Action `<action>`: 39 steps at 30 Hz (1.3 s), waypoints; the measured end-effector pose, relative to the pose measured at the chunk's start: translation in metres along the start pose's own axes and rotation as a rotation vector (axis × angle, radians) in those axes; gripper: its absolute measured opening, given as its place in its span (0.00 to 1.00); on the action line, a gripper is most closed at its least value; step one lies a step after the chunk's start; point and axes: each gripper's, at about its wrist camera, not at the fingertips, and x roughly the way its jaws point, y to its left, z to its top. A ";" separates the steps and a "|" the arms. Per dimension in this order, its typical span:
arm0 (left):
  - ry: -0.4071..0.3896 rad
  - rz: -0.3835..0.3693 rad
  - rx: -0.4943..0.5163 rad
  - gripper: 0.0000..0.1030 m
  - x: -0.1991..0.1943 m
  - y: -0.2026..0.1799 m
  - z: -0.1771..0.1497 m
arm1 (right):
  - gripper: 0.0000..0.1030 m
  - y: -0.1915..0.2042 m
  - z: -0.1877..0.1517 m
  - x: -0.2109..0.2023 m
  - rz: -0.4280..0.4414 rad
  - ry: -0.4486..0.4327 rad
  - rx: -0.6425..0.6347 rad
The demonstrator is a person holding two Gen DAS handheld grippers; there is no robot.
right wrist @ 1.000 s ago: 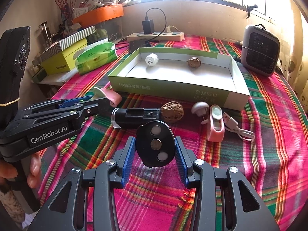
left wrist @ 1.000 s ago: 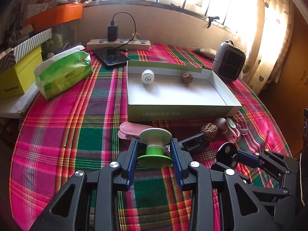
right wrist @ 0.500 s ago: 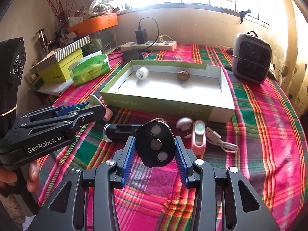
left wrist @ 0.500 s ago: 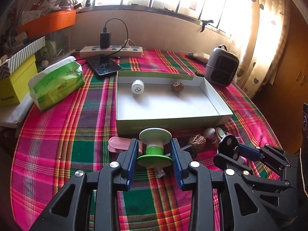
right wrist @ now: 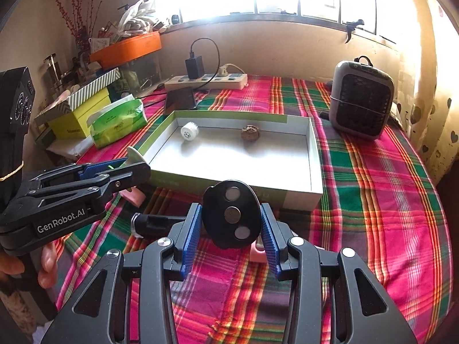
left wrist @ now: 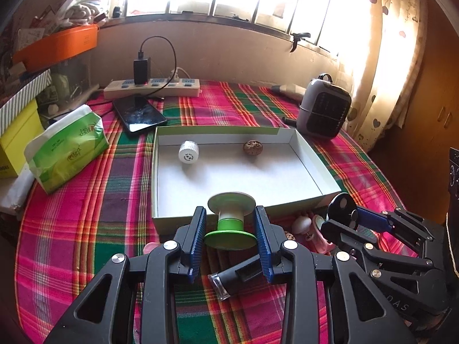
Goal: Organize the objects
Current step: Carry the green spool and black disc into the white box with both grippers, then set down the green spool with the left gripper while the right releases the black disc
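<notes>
My left gripper (left wrist: 231,223) is shut on a green and white spool (left wrist: 231,220), held above the table at the near edge of the open white box (left wrist: 229,180). My right gripper (right wrist: 231,223) is shut on a black oval remote (right wrist: 231,213) with three round buttons, held above the table before the box (right wrist: 311,157). Inside the box lie a white cap (left wrist: 188,151) and a brown walnut (left wrist: 252,148). A black tube (left wrist: 238,275), a pink clip (left wrist: 320,233) and a small white knob (left wrist: 301,223) lie on the plaid cloth below.
A green tissue pack (left wrist: 67,149) and yellow box (left wrist: 17,137) sit at the left. A phone (left wrist: 139,114) and power strip (left wrist: 152,87) lie behind the box. A grey heater (left wrist: 324,111) stands at the back right. Curtains hang at the right.
Both grippers have risen and moved forward toward the box with their objects; the spool now hangs over the box's near wall.
</notes>
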 end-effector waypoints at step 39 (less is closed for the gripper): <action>0.116 0.011 0.007 0.31 0.108 0.006 0.080 | 0.41 -0.056 0.084 0.099 -0.052 0.092 0.019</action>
